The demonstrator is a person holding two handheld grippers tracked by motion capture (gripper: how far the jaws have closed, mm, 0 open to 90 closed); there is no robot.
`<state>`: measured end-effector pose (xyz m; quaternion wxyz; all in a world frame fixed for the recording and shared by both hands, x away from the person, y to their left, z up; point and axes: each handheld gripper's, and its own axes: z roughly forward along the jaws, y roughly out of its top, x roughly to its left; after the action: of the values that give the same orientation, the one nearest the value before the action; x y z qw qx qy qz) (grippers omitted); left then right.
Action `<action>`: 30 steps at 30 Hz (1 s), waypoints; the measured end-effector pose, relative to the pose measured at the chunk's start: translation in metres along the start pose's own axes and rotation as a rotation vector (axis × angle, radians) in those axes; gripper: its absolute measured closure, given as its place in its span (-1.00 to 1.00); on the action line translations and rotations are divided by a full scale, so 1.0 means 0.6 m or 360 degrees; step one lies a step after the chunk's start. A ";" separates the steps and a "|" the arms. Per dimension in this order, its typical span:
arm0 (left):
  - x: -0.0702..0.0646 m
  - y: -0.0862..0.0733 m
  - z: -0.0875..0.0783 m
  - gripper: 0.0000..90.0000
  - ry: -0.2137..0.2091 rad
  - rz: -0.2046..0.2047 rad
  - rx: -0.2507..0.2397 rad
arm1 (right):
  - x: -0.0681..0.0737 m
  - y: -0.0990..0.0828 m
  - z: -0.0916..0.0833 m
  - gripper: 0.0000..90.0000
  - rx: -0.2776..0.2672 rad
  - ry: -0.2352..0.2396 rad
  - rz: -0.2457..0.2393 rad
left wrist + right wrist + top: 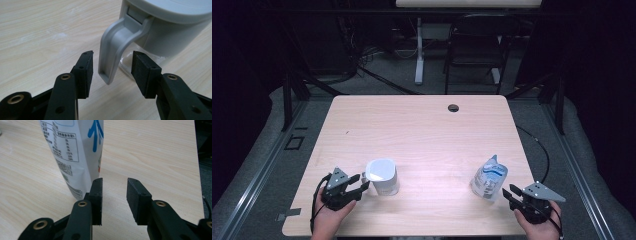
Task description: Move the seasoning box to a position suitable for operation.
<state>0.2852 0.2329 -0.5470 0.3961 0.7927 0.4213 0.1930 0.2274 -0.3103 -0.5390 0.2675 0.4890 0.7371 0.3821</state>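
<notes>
Grey plastic jug [382, 176] w/ lid stands on light wooden table [422, 130], front left; its curved grey handle [113, 47] sits between left gripper [112, 72] pads, untouched, jaws wide apart. Right gripper [114, 195] jaws parted, nothing between; white printed pouch [75, 152] w/ blue arrow upright just beside its left pad. Jug & pouch well apart. Farther off: black cable hole [453, 107] near table's far edge, black chair [474, 47] beyond.

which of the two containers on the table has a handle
The grey jug by the left gripper; its handle sits between the open jaws. The printed pouch has none.
</notes>
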 end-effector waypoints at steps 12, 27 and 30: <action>-0.003 0.011 0.021 0.45 0.0024 -0.0006 -0.0032 | 0.000 -0.009 -0.001 0.36 -0.0003 -0.0003 -0.0007; -0.015 0.008 0.014 0.53 0.0056 0.0070 -0.0002 | 0.001 -0.010 -0.004 0.39 -0.0007 0.0040 0.0009; -0.017 0.008 0.013 0.53 0.0057 0.0071 0.0004 | 0.001 -0.009 -0.005 0.41 -0.0012 0.0043 0.0007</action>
<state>0.2872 0.2192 -0.5477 0.3833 0.7988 0.4106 0.2155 0.2220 -0.3120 -0.5418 0.2585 0.4844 0.7380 0.3922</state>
